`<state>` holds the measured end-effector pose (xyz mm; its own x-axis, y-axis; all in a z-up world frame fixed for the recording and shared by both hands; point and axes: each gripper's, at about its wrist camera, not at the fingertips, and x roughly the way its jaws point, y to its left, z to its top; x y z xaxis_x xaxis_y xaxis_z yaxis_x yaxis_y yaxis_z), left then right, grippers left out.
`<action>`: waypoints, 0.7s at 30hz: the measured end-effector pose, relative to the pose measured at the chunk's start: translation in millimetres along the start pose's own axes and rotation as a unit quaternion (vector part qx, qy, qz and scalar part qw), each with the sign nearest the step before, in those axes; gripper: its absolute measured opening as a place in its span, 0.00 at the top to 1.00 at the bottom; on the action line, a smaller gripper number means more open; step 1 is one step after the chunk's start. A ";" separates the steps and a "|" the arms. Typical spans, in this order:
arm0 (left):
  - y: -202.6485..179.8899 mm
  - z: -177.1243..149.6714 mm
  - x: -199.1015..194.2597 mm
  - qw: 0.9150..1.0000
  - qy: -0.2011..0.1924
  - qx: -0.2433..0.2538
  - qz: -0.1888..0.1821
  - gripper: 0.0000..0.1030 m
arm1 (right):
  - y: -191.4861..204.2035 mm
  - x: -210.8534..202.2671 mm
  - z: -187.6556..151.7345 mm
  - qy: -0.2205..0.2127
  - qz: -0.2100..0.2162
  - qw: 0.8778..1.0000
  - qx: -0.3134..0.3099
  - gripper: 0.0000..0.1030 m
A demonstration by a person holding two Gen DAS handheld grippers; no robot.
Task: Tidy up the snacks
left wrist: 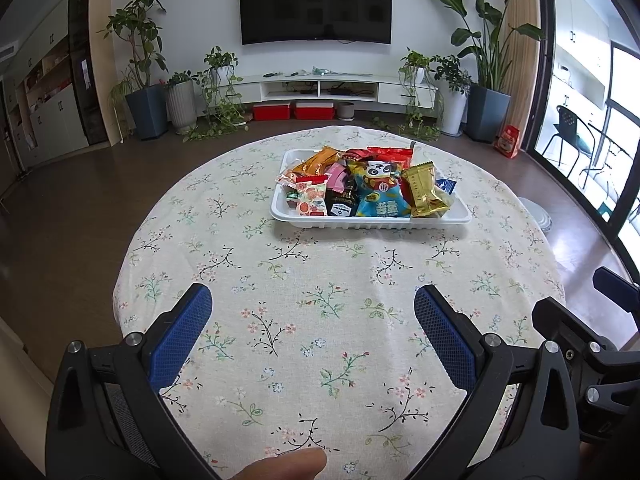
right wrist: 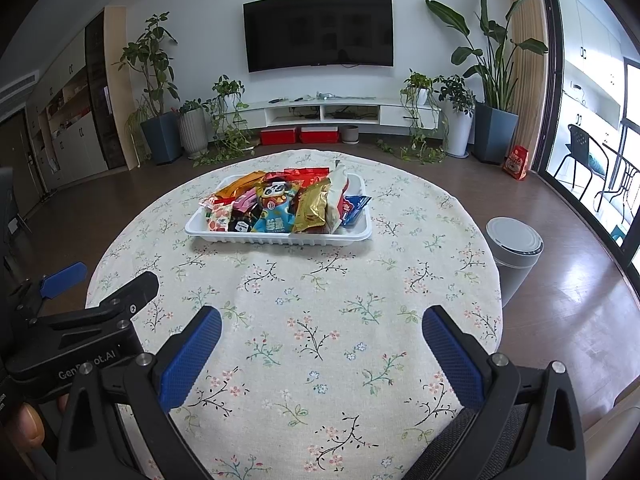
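A white plastic tray (left wrist: 372, 222) sits on the far half of a round table with a floral cloth (left wrist: 320, 320). It holds several snack packets, among them a blue panda packet (left wrist: 380, 192), a gold packet (left wrist: 424, 190) and an orange one (left wrist: 316, 162). The tray also shows in the right wrist view (right wrist: 280, 238). My left gripper (left wrist: 313, 300) is open and empty above the near part of the table. My right gripper (right wrist: 322, 320) is open and empty, beside the left one. Both are well short of the tray.
A grey round bin (right wrist: 514, 252) stands on the floor right of the table. Potted plants (left wrist: 144, 80), a TV cabinet (left wrist: 332, 88) and red boxes (left wrist: 294, 111) line the far wall. Glass doors (left wrist: 592, 120) are at the right. The left gripper's body (right wrist: 80, 328) shows at the right wrist view's left.
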<state>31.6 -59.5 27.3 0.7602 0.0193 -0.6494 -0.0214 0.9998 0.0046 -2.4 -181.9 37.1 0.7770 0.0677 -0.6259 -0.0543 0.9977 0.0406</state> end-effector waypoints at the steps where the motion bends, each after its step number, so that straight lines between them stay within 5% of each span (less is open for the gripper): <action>1: -0.1 0.0 0.0 1.000 0.000 0.000 0.000 0.00 | 0.0 0.0 0.2 0.000 0.000 1.000 0.000 0.00; 21: -0.4 -0.4 0.2 1.000 0.000 0.001 0.002 0.00 | 0.0 -1.4 1.8 0.002 0.000 1.000 0.000 0.00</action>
<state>31.4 -60.0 26.9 0.7599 0.0232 -0.6496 -0.0233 0.9997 0.0084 -2.3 -181.9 39.5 0.7749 0.0680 -0.6284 -0.0551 0.9977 0.0401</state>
